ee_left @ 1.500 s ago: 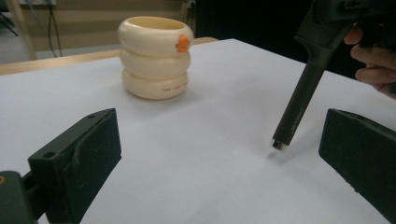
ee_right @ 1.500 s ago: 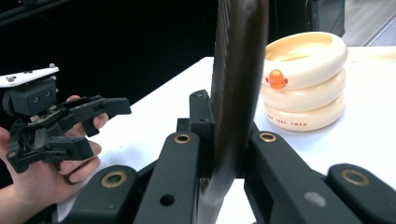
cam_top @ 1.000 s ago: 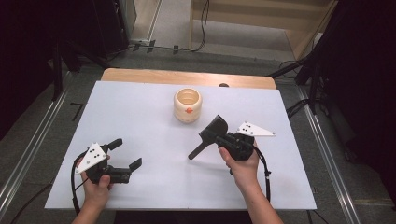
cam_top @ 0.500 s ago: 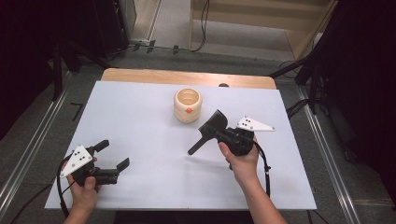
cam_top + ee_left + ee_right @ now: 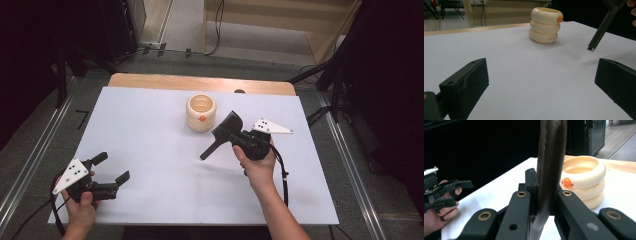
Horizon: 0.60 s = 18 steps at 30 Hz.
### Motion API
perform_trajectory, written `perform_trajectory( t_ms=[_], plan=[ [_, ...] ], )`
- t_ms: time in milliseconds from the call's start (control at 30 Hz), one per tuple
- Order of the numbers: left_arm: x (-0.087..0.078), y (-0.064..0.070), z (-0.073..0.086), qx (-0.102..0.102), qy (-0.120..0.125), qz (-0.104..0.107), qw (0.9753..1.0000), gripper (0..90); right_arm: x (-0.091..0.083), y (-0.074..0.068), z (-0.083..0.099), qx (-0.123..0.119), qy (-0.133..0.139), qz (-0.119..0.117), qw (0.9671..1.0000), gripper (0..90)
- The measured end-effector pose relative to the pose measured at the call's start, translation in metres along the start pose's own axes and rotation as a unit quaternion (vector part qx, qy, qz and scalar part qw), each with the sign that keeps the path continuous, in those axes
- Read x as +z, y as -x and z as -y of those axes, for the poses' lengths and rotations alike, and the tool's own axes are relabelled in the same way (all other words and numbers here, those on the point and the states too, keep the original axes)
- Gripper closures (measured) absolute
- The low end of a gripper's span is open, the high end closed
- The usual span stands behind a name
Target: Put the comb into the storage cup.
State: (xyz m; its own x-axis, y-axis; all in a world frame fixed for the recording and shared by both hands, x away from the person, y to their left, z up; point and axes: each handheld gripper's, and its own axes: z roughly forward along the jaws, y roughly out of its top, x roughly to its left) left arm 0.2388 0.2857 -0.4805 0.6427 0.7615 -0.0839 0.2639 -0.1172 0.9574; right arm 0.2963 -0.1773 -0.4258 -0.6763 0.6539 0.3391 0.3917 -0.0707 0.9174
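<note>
A cream ribbed pot (image 5: 201, 112) with an orange dot stands at the table's middle back. Just right of it my right gripper (image 5: 235, 136) is shut on a black flat-headed tool (image 5: 212, 146), whose handle slants down-left above the table. In the right gripper view the tool's dark blade (image 5: 551, 152) stands edge-on between the jaws, with the pot (image 5: 584, 180) close behind. My left gripper (image 5: 111, 167) sits open near the front left corner, nothing between its fingers. Its own view shows the pot (image 5: 546, 25) far ahead and the tool's handle (image 5: 601, 27) at upper right.
The white table top (image 5: 150, 125) has a wooden strip (image 5: 200, 82) along its far edge. Metal rails (image 5: 30, 165) run along both sides, and cables lie on the floor behind. In the right gripper view the left gripper (image 5: 451, 188) and its hand are at far left.
My left gripper has drawn back toward the front left corner, still open. The right gripper has stayed almost in place with the tool in it.
</note>
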Motion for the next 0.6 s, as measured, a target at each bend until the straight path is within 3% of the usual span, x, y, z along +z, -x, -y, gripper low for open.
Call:
perform_trajectory(
  t_ms=[600],
  plan=[
    [0.003, -0.002, 0.005, -0.017, 0.001, 0.003, 0.9999, 0.0, 0.009, 0.004, -0.013, -0.015, 0.007, 0.013, 0.9998, 83.8]
  ],
)
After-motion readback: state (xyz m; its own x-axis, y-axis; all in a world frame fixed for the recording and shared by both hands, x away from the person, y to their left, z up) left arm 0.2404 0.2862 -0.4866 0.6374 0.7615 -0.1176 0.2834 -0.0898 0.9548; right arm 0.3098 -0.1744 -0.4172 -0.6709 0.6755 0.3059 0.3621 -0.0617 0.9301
